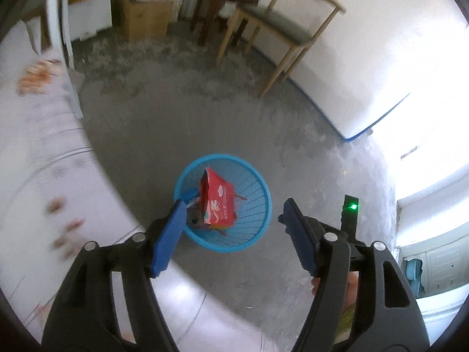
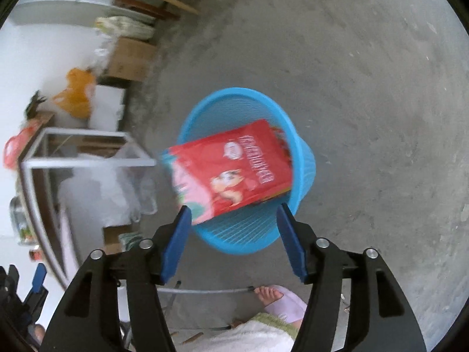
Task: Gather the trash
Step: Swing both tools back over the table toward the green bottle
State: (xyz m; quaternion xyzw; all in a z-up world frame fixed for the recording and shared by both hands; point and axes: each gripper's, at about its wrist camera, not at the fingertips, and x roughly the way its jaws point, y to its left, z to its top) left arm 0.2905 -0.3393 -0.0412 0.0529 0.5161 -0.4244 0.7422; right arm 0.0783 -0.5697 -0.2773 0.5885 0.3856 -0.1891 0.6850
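Observation:
A blue mesh trash basket (image 1: 252,205) stands on the grey concrete floor; it also shows in the right wrist view (image 2: 304,158). A red snack bag (image 2: 231,170) is in the air just over the basket's mouth, blurred, free of the fingers. In the left wrist view the red bag (image 1: 218,202) shows inside the basket, with the right gripper's blue tip beside it. My right gripper (image 2: 233,220) is open and empty right above the basket's near rim. My left gripper (image 1: 234,209) is open and empty, higher up, over the basket.
A white table (image 1: 44,146) with scattered scraps curves along the left. A wooden chair (image 1: 281,23), a stool and cardboard boxes (image 1: 146,17) stand at the back. A white metal frame (image 2: 82,161) and bags stand left of the basket. A person's foot (image 2: 278,296) is near.

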